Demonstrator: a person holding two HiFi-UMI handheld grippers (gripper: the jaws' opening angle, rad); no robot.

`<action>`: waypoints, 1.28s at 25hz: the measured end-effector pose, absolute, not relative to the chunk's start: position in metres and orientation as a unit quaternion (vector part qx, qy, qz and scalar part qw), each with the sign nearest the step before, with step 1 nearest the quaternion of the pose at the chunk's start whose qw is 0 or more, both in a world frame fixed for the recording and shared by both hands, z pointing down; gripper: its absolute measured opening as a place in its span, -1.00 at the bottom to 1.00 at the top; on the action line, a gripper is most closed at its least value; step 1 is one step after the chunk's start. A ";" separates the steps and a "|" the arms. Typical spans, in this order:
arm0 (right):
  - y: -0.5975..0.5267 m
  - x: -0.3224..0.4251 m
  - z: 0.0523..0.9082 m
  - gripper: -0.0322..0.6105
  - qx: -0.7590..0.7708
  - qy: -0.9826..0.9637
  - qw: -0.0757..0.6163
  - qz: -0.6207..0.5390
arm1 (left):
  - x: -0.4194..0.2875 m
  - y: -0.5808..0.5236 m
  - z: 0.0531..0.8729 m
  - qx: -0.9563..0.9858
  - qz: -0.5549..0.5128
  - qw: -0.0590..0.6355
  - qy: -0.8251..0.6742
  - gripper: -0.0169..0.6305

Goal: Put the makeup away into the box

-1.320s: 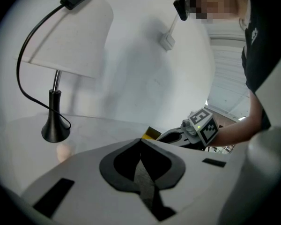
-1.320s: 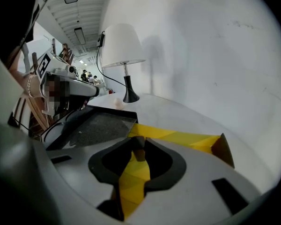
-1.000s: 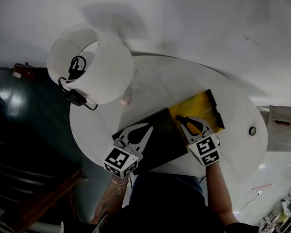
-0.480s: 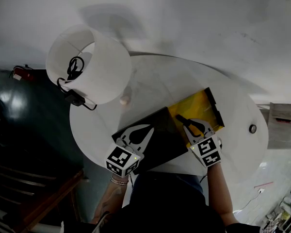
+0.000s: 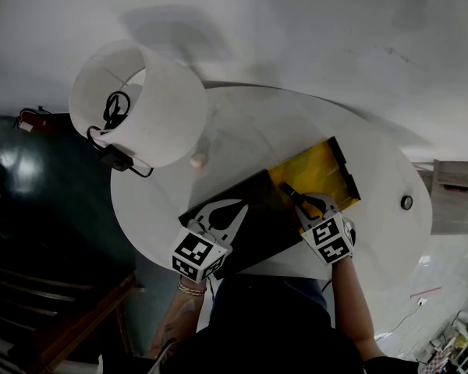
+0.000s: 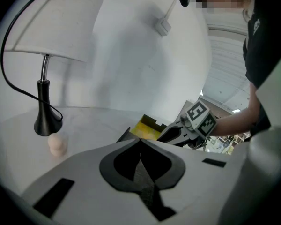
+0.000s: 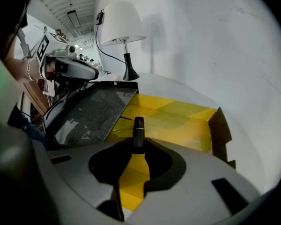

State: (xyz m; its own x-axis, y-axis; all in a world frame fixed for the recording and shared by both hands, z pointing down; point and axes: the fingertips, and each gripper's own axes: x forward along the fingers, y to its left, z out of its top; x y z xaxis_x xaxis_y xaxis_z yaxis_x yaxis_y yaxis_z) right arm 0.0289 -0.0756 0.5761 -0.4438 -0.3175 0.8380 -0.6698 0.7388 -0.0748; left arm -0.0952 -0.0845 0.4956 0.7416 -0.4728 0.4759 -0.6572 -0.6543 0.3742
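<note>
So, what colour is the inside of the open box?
The box is yellow inside; the right gripper view shows it best.

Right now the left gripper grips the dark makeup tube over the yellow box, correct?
No: the right gripper grips the dark makeup tube over the yellow box, as the right gripper view shows. The left gripper is shut on nothing.

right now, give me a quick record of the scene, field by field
left gripper: shut, empty, above the black lid
right gripper: shut on a slim dark tube, tip aimed into the box
box: open, yellow inside, nothing seen in it
lid: hinged open beside the box, on the lamp side
lamp: white shade, black base, standing on the table
ball: small, pale pink, on the table near the lamp base
</note>
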 end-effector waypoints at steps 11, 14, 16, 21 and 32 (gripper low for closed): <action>-0.090 0.028 0.589 -0.58 0.287 -0.806 0.478 0.200 | -0.101 -0.088 0.493 0.891 0.163 0.269 -0.328 -0.91; -0.093 0.028 0.592 -0.58 0.280 -0.800 0.494 0.192 | -0.104 -0.091 0.490 0.891 0.157 0.267 -0.332 -0.91; -0.094 0.026 0.593 -0.58 0.276 -0.801 0.496 0.190 | -0.106 -0.093 0.489 0.890 0.156 0.266 -0.335 -0.91; -0.097 0.022 0.595 -0.58 0.270 -0.799 0.505 0.183 | -0.108 -0.094 0.487 0.888 0.150 0.271 -0.339 -0.91; -0.101 0.017 0.596 -0.55 0.295 -0.795 0.491 0.199 | -0.111 -0.094 0.487 0.889 0.148 0.270 -0.338 -0.91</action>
